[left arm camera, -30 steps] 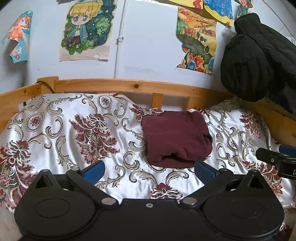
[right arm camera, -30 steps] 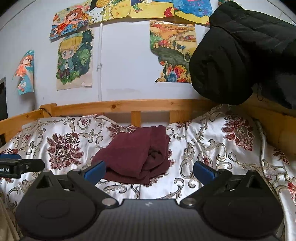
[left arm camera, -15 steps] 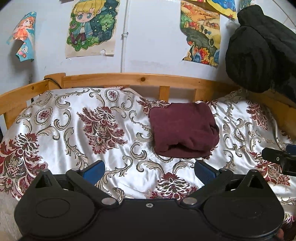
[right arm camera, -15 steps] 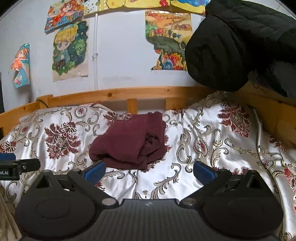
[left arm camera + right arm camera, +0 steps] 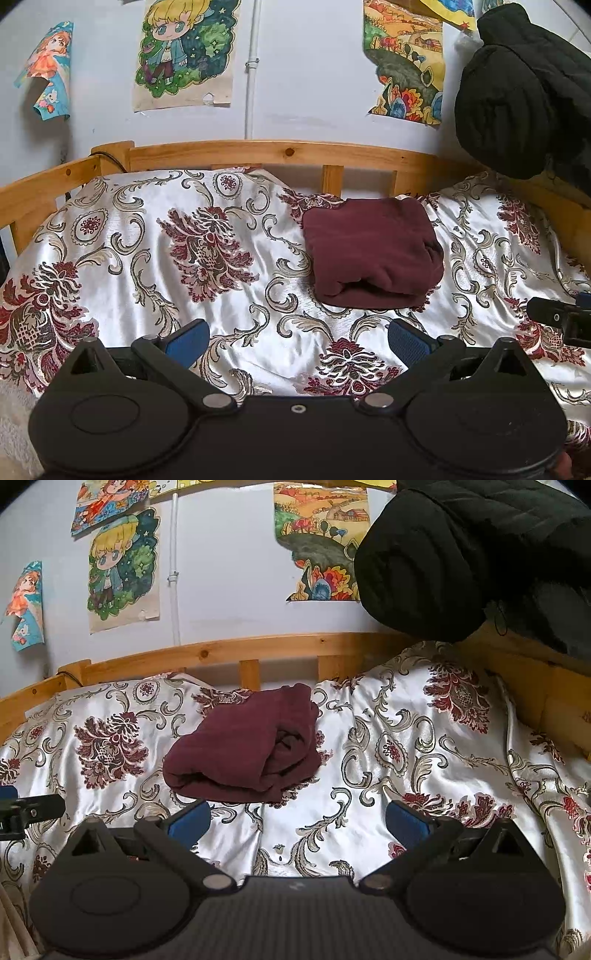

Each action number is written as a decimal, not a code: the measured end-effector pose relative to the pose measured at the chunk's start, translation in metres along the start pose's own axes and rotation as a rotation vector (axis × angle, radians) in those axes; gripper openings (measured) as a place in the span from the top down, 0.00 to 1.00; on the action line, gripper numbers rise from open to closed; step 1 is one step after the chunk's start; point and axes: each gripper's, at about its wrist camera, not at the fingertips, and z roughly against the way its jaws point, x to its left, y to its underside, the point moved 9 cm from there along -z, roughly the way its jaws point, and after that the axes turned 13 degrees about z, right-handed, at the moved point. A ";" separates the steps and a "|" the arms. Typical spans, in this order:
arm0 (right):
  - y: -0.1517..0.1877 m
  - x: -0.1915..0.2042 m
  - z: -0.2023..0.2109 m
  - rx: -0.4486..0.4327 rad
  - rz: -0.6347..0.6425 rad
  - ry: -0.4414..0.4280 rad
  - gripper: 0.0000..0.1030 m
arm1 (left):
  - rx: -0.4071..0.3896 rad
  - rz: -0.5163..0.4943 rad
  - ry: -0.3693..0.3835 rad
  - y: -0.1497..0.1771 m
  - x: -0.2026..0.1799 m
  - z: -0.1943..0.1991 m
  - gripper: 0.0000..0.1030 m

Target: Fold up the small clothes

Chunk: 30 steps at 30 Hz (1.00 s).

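Maroon garment lies folded on the satin bedspread near the wooden headboard, left gripper and right gripper both spread, empty, short of it; risk: slick satin lets bundle slide, loose right-side layers spill open.

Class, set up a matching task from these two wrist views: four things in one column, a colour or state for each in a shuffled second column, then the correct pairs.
Column 1
1. garment
2. jacket
3. left gripper
4. bed rail

Column 2
A. black, hanging at the right
B. wooden, along the wall
C. maroon, folded on the bedspread
D. open, holding nothing

Pairs: 1-C, 2-A, 3-D, 4-B
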 end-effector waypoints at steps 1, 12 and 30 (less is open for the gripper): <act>0.000 0.000 0.000 0.001 0.001 0.000 0.00 | 0.000 0.000 0.000 0.000 0.000 0.000 0.01; 0.000 0.001 -0.001 0.004 0.005 0.000 0.00 | 0.000 -0.001 -0.001 0.000 0.000 0.000 0.01; 0.002 0.001 -0.002 0.009 0.006 0.000 0.00 | 0.001 -0.002 -0.001 0.000 0.000 0.000 0.01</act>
